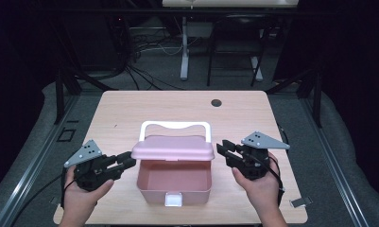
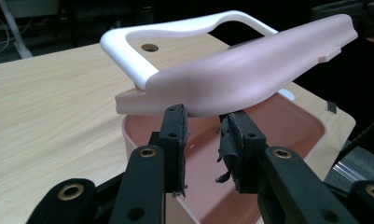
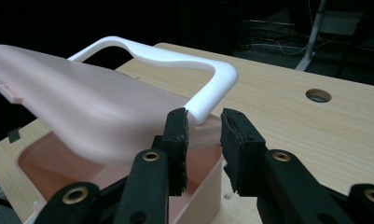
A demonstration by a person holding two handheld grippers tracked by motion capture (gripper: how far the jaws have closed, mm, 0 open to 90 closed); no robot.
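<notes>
Here both claws, left (image 1: pixel 125 161) and right (image 1: pixel 223 150), gape empty beside the raised lid (image 1: pixel 173 147).

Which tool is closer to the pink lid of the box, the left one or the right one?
Left, slightly. The left tool has its tips at the left end of the lid, about touching. The right tool sits just off the lid's right end, with a small gap.

Left tongs (image 1: pixel 126 161) point right, right tongs (image 1: pixel 223 150) point left; both part-open, jaws empty, hand-held.

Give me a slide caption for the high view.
Left gripper and right gripper flank a pink box, its lid half raised.
</notes>
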